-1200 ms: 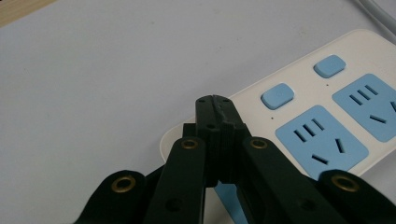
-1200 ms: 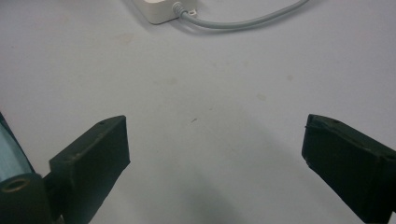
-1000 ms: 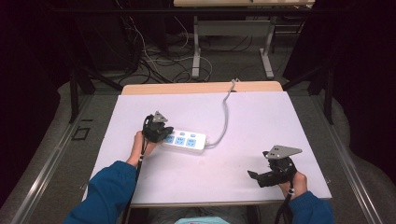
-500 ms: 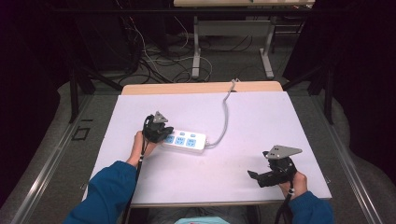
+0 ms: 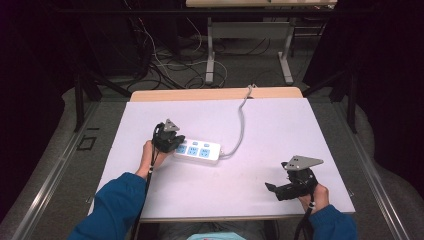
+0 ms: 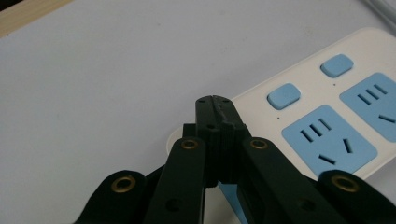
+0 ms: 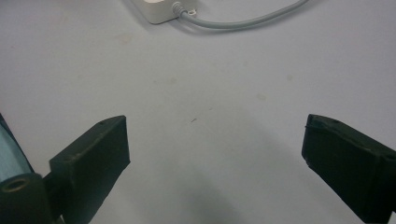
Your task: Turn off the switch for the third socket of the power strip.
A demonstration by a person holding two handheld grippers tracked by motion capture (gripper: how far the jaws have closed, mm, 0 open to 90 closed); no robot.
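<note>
High view: white power strip [image 5: 198, 150] is lying mid-counter [image 5: 280, 125], left tongs [image 5: 172, 142] sitting at its left end; right tongs [image 5: 272, 189] are resting near front right edge.
Left gripper view: tongs [image 6: 214, 100] are pressed together over strip's [image 6: 327, 112] end.
Right gripper view: tongs [image 7: 215, 140] are spread wide over bare counter [image 7: 224, 79], strip's cord [image 7: 243, 21] lying beyond.

I see the power strip [image 6: 327, 112] as smooth, slightly glossy white plastic with matt light-blue socket faces and buttons, and its cord [image 5: 242, 122] looks like smooth grey rubbery sheathing. Under the power strip, the table [image 5: 280, 125] top reads as a matt pale sheet with faint scuffs, and beyond the strip a bare wood-grain edge shows. My left gripper [image 6: 215, 108] is matt black plastic with ribbed pads and brass-coloured rivets; the right gripper [image 7: 215, 140] has dull black pads with a faintly rough skin.
</note>
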